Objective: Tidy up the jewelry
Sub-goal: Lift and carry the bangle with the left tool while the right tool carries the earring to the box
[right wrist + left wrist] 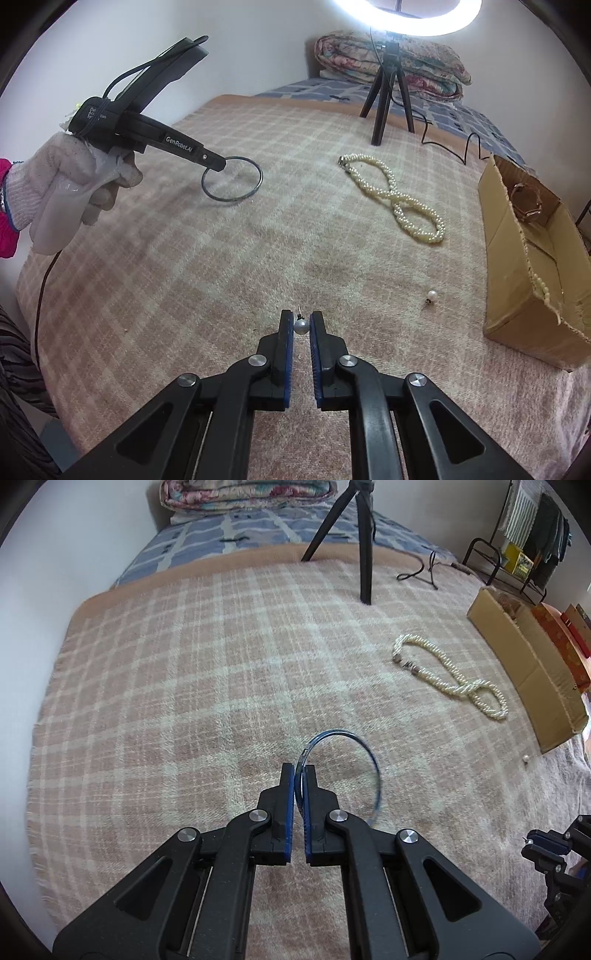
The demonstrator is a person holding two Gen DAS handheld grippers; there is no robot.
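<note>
My left gripper [300, 771] is shut on a thin blue bangle [364, 746] and holds it above the checked blanket; the bangle [255, 166] also shows in the right wrist view, hanging from the left gripper [216, 165]. My right gripper [301, 319] is shut on a pearl stud earring [301, 326], post pointing up. A second pearl earring [431, 295] lies on the blanket to the right. A twisted pearl necklace [397, 199] lies further back; it also shows in the left wrist view [448, 675].
An open cardboard box [517, 258] stands at the right, with a watch [526, 201] and a pearl strand [541, 284] inside. A tripod [386, 96] with a ring light and its cable stand at the back. Folded quilts [424, 62] lie behind.
</note>
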